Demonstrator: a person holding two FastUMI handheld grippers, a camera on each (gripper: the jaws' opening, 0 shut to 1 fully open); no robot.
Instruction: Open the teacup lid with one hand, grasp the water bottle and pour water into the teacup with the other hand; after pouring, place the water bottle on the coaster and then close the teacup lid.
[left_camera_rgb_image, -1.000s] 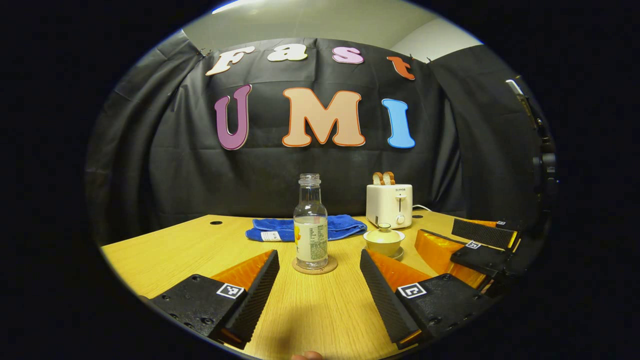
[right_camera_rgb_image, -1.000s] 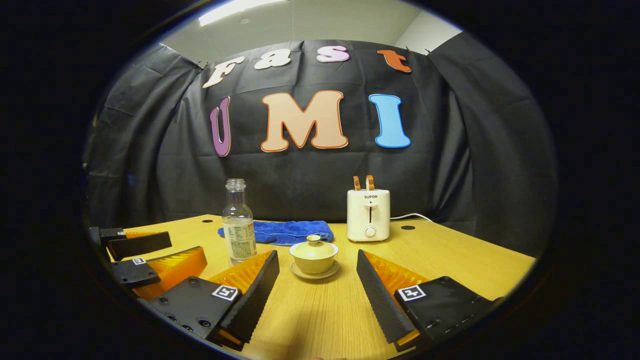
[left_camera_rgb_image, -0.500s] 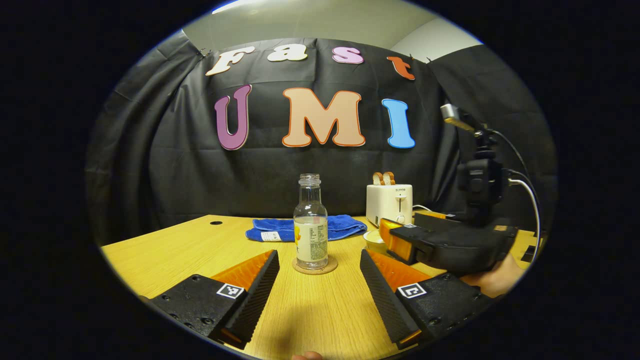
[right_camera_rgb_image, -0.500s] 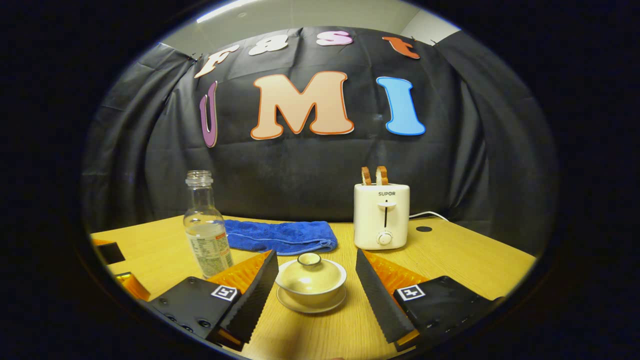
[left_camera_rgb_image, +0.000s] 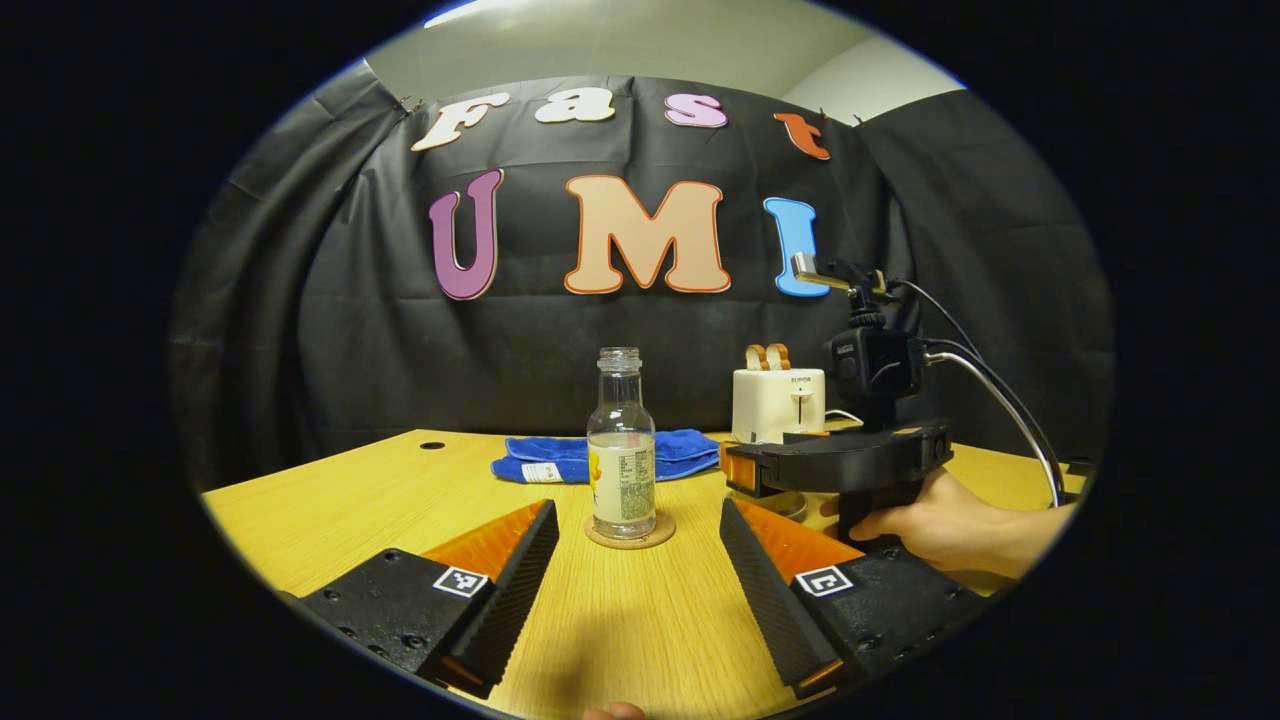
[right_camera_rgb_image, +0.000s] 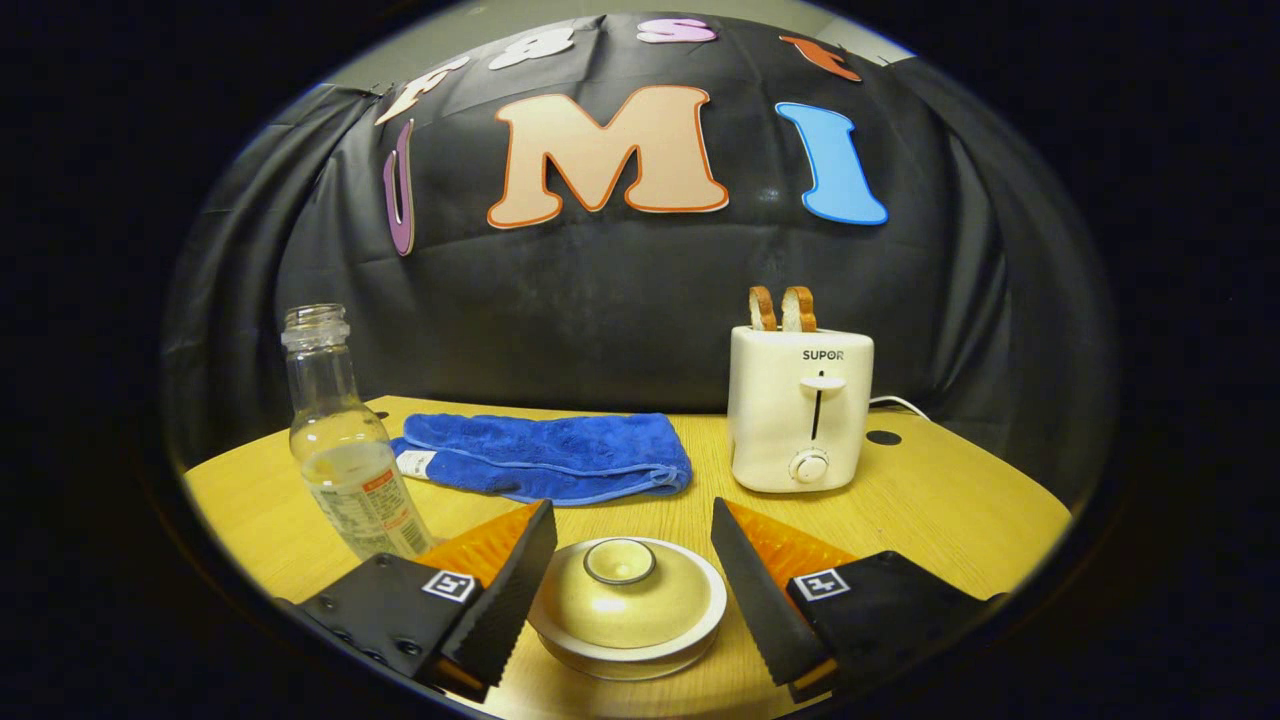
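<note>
In the left gripper view, the left gripper (left_camera_rgb_image: 640, 590) hovers low over the wooden table (left_camera_rgb_image: 330, 500) with its jaws spread wide and nothing between them. The water bottle (left_camera_rgb_image: 621, 450) stands upright and uncapped on a round coaster (left_camera_rgb_image: 630, 535), ahead of the gap between the fingers and apart from both. To the right, a hand (left_camera_rgb_image: 940, 525) holds the right gripper (left_camera_rgb_image: 790, 470) beside the white toaster (left_camera_rgb_image: 778, 400), with a folded blue towel (left_camera_rgb_image: 560, 458) behind the bottle. In the right gripper view, the right gripper (right_camera_rgb_image: 634, 590) has its jaws spread on either side of the teacup (right_camera_rgb_image: 626, 640), whose lid (right_camera_rgb_image: 620, 595) is on; the lid's knob sits between the two fingers, and neither finger visibly touches the cup. The water bottle (right_camera_rgb_image: 345, 455) stands to the left beyond the left finger, with the blue towel (right_camera_rgb_image: 545, 455) and toaster (right_camera_rgb_image: 800, 405) farther back on the table (right_camera_rgb_image: 960, 500).
</note>
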